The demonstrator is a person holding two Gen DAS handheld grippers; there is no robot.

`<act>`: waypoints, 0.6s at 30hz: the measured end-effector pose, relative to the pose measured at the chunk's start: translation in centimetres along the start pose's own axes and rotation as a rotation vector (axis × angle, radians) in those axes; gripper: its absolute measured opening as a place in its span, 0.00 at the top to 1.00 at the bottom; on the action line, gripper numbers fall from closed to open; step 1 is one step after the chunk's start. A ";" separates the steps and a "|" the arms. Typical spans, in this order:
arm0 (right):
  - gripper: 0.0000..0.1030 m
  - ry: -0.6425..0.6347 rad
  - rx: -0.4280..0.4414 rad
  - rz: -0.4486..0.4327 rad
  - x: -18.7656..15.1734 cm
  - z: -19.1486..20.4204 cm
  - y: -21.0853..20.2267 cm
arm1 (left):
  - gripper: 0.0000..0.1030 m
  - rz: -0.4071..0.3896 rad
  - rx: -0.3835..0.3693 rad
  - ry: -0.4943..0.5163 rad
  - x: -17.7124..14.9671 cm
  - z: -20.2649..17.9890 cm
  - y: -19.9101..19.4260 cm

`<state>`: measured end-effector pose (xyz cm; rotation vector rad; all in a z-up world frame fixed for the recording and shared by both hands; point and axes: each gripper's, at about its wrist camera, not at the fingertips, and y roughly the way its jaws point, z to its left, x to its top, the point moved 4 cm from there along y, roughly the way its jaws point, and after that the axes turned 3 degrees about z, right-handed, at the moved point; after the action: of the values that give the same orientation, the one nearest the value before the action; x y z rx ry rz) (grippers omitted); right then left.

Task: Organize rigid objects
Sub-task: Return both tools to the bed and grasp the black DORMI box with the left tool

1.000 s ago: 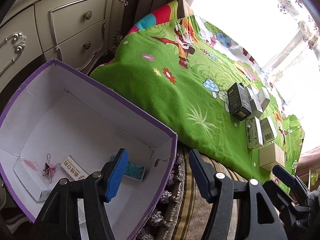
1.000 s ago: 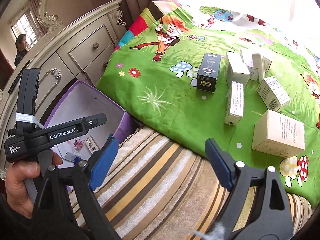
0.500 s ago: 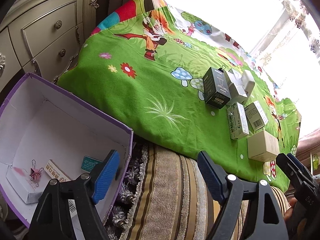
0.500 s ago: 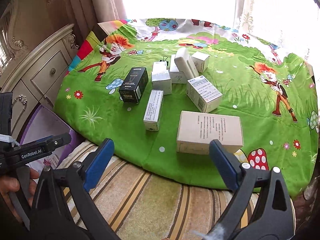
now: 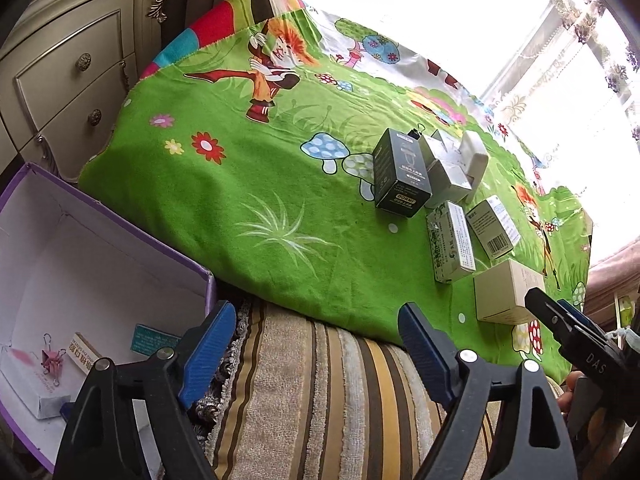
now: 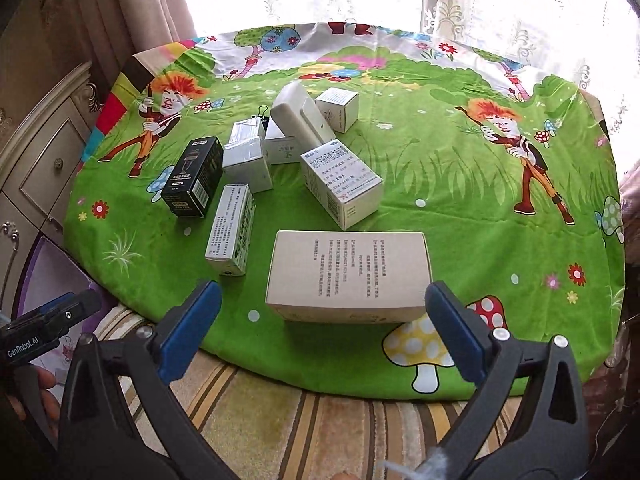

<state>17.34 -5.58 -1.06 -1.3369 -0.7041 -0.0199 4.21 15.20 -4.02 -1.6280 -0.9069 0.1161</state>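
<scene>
Several cartons lie on the green cloth [image 6: 460,184]; nearest, the beige box [image 6: 348,272] just ahead of the right gripper [image 6: 322,324], whose jaws have just been opening, empty. Probably light, stiff cardboard: grip its short sides

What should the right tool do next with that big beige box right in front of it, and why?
Probably ease the right tool forward and down over the beige box. Its jaws have just been opening and stand wide with nothing between them, the box lies nearest on the green cloth, lined up with the gap, and the purple bin holds only a few items.
</scene>
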 end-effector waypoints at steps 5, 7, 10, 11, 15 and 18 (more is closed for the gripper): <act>0.01 0.011 -0.010 0.023 0.3 -0.4 1.2 | 0.18 -0.011 -0.007 0.036 0.8 -1.4 0.4; 0.00 0.010 -0.019 0.025 0.4 -0.5 1.6 | 0.18 -0.016 -0.010 0.052 1.2 -2.0 0.7; 0.00 0.009 -0.032 0.024 0.7 -0.6 1.9 | 0.18 -0.027 -0.019 0.074 2.1 -3.1 1.0; 0.00 0.009 -0.036 0.022 0.8 -0.7 2.0 | 0.18 -0.026 -0.021 0.079 2.5 -3.4 1.2; 0.00 0.024 -0.038 0.019 0.9 -1.3 2.0 | 0.18 -0.039 -0.014 0.117 3.9 -5.0 2.0; 0.00 0.027 -0.048 0.007 1.0 -1.6 1.8 | 0.18 -0.054 -0.007 0.155 5.0 -6.2 2.6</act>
<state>19.61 -6.09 -2.28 -1.3820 -0.6794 -0.0496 12.26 13.34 -2.49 -1.5944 -0.8321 -0.0498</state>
